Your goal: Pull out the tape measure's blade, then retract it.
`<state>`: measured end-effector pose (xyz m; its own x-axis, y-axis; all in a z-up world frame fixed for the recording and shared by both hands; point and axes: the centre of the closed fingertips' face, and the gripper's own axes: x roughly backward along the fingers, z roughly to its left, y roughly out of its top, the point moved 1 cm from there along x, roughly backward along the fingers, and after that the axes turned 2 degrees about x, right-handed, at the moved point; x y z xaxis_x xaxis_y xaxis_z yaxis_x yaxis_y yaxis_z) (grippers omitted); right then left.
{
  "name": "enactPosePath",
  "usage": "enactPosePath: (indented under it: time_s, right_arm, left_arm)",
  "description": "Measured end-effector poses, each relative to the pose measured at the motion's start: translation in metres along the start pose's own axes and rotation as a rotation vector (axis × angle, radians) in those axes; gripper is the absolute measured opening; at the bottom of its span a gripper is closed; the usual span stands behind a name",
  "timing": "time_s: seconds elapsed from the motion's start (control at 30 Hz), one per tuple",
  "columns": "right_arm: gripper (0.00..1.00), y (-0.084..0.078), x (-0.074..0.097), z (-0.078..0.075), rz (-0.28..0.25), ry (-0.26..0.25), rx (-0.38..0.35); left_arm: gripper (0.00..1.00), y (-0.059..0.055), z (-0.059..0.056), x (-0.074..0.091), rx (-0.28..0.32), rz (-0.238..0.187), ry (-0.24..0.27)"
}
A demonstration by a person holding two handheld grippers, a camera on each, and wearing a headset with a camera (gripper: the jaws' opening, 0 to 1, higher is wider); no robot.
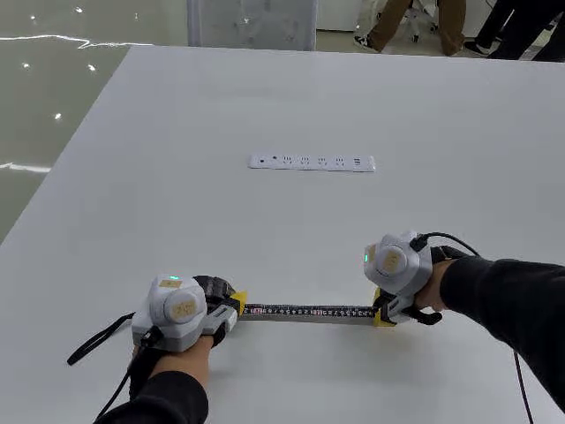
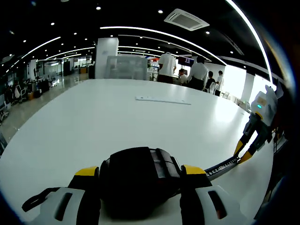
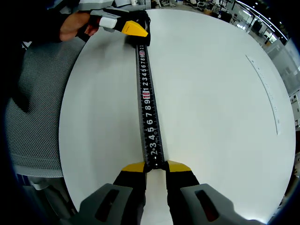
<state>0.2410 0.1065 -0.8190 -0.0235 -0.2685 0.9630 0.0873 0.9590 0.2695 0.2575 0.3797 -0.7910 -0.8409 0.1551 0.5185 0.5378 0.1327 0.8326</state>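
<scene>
Nearest, at the lower left of the head view, the left tongs [image 1: 228,306] are pressed onto the black case [image 1: 215,288] of the tape measure, which rests on the white desk [image 1: 265,106]. In the left gripper view the case [image 2: 139,180] sits squarely between the yellow-tipped jaws, touching both. A black strap [image 1: 97,340] trails on the desk to the left.

From the case the blade [image 1: 309,311] runs rightward, flat along the desk, to the right tongs [image 1: 384,316] at the lower right. In the right gripper view those tongs [image 3: 155,166] are nearly closed, pinching the blade's tip; the blade [image 3: 147,108] stretches straight up the frame, numbers showing, to the left tongs [image 3: 133,28] at the upper left.

Farther up, at the middle of the head view, a white power strip [image 1: 312,162] lies flat, well apart from the tape.

Beyond the desk's far edge, at the top right, people's legs [image 1: 415,22] stand on the glossy floor.
</scene>
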Motion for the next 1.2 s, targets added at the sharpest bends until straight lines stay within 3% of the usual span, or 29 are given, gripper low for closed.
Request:
enactPosePath:
  time_s: [0.03,0.07,0.53,0.63,0.83,1.2]
  right_arm:
    - [0.12,0.0,0.0,0.0,0.0,-0.001,0.004]
    - [0.12,0.0,0.0,0.0,-0.001,-0.001,0.005]
    - [0.12,0.001,0.0,0.0,-0.019,-0.013,-0.025]
    - [0.12,0.006,-0.001,0.003,-0.017,-0.02,0.084]
    - [0.12,0.019,-0.005,0.003,-0.029,-0.001,0.07]
    - [0.12,0.025,-0.007,0.003,-0.042,0.012,0.055]
  left_arm:
    - [0.65,-0.001,0.001,0.0,0.013,0.004,-0.002]
    - [0.65,-0.001,0.001,0.001,-0.022,0.004,0.004]
    - [0.64,-0.002,0.0,0.0,-0.018,0.04,-0.004]
    - [0.64,-0.002,0.0,0.001,-0.017,0.045,-0.007]
    - [0.63,-0.002,0.001,0.0,-0.018,0.048,-0.013]
    - [0.63,-0.002,0.0,0.001,-0.018,0.054,-0.016]
